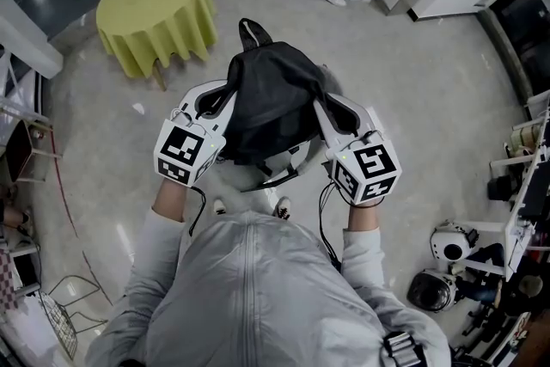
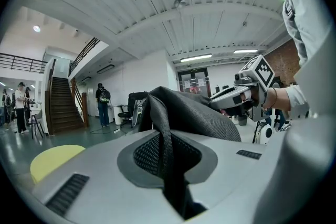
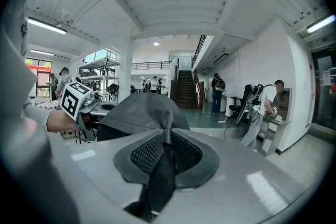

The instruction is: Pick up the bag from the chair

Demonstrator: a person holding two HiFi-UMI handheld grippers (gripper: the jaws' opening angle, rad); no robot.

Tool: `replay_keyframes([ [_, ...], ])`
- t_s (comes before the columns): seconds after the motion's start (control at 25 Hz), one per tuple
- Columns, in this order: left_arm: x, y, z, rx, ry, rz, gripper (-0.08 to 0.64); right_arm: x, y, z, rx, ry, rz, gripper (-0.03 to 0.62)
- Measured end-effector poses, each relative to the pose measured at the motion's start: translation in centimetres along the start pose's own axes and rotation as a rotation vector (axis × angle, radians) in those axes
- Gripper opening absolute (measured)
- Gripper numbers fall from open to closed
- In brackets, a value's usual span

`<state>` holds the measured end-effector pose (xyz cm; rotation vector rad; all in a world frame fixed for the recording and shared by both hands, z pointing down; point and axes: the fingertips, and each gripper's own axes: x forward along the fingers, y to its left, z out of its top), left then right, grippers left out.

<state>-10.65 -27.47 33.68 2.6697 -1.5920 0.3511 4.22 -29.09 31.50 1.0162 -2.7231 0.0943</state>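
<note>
Black bag (image 1: 271, 103) hangs between the two tools. The left tool (image 1: 222, 103) clamps its webbing on one side, and the right tool (image 1: 329, 109) pinches fabric on the other.

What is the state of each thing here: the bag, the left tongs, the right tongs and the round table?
bag: held up between both tongs, its fabric slack
left tongs: shut on a strap of the bag
right tongs: shut on a strap of the bag
round table: covered with a yellow-green cloth that hangs down all round
</note>
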Motion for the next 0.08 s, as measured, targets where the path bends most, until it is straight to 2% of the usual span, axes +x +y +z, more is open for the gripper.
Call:
replay_keyframes([
  [0.08,-0.26,0.01,-0.24,-0.004,0.006,0.003,0.034,0.05,0.29,-0.15,0.002,0.004,0.004,0.064],
])
